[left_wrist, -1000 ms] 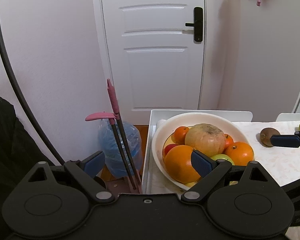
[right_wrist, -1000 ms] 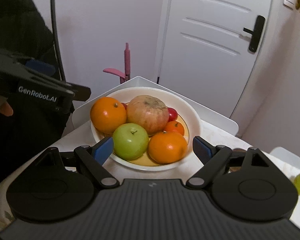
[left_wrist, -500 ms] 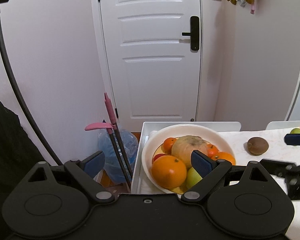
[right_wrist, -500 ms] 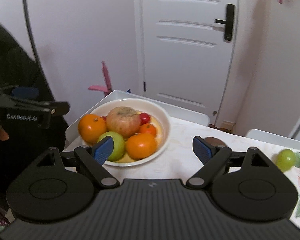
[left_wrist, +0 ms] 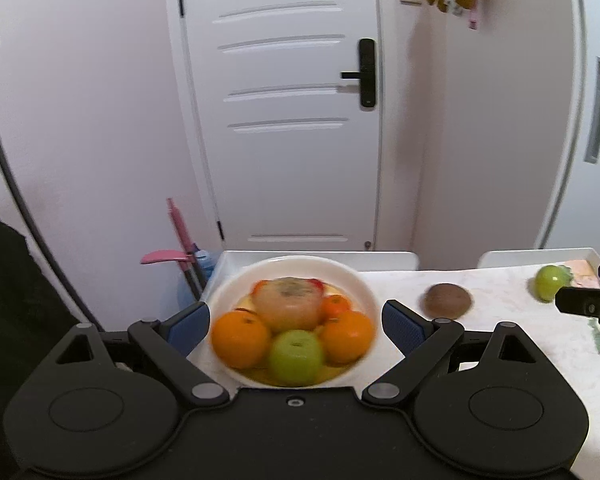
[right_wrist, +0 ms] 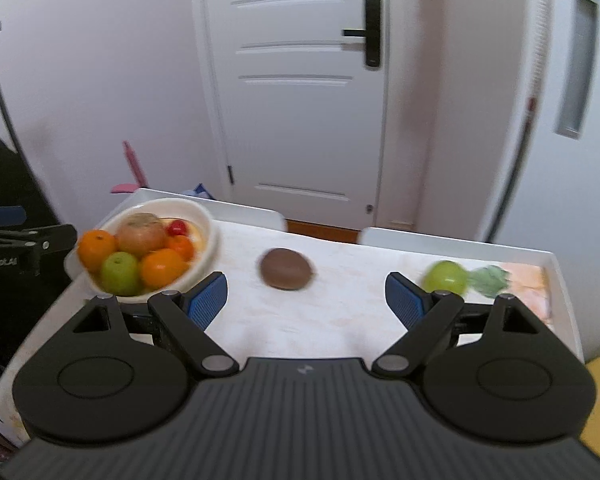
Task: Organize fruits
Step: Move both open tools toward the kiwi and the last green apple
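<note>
A white bowl (left_wrist: 362,286) (right_wrist: 206,216) at the table's left end holds oranges (left_wrist: 240,338), a green apple (left_wrist: 296,356), a large tan fruit (left_wrist: 288,306) and small red ones. A brown kiwi (left_wrist: 448,300) (right_wrist: 287,269) and a loose green apple (left_wrist: 552,282) (right_wrist: 444,277) lie on the tabletop to the right. My left gripper (left_wrist: 296,328) is open and empty, facing the bowl. My right gripper (right_wrist: 306,300) is open and empty, just short of the kiwi.
The white table (right_wrist: 340,320) has a raised rim. A white door (left_wrist: 284,120) stands behind it. A pink-handled mop (left_wrist: 180,240) and a blue water jug (left_wrist: 204,268) stand left of the table. A green and pink pattern (right_wrist: 512,276) marks the table's right end.
Both grippers have pulled back from the bowl and swung right. The kiwi and the loose green apple have come into the right wrist view. Both stay open.
</note>
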`<state>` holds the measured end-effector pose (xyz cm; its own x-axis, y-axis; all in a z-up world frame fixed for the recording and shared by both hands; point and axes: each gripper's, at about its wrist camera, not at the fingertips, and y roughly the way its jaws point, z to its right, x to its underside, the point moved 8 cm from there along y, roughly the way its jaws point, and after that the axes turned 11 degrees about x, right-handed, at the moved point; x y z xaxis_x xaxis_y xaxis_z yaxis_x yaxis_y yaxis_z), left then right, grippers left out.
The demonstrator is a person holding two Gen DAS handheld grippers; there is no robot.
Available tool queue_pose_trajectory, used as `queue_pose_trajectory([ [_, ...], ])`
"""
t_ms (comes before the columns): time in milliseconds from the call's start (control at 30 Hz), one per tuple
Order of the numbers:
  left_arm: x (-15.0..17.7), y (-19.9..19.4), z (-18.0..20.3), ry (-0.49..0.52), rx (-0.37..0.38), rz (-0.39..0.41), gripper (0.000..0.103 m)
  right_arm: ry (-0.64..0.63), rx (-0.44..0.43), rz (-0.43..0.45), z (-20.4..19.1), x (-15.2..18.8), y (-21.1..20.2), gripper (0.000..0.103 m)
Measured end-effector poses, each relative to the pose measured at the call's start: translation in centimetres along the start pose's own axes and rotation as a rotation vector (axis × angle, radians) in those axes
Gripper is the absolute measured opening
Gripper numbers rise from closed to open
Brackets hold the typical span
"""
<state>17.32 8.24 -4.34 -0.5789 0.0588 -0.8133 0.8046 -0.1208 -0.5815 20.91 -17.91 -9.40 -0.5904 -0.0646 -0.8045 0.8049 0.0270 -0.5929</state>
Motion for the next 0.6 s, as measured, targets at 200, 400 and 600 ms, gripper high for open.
queue_pose_trajectory([
  [200,-0.1,1.6,5.1,0.028,0.027,-0.016,0.095,0.021,0.041,-0.016,5.6,0.4,1.2,0.101],
  [400,-0.5,4.7,9.4,0.047,0.050,-0.034,0.095,0.043,0.056,-0.036,9.5,0.4,3.6,0.101],
  [600,-0.5,9.1,12.1,0.061,0.061,-0.077,0.095,0.068,0.051,-0.069,11.5,0.4,6.8,0.101],
])
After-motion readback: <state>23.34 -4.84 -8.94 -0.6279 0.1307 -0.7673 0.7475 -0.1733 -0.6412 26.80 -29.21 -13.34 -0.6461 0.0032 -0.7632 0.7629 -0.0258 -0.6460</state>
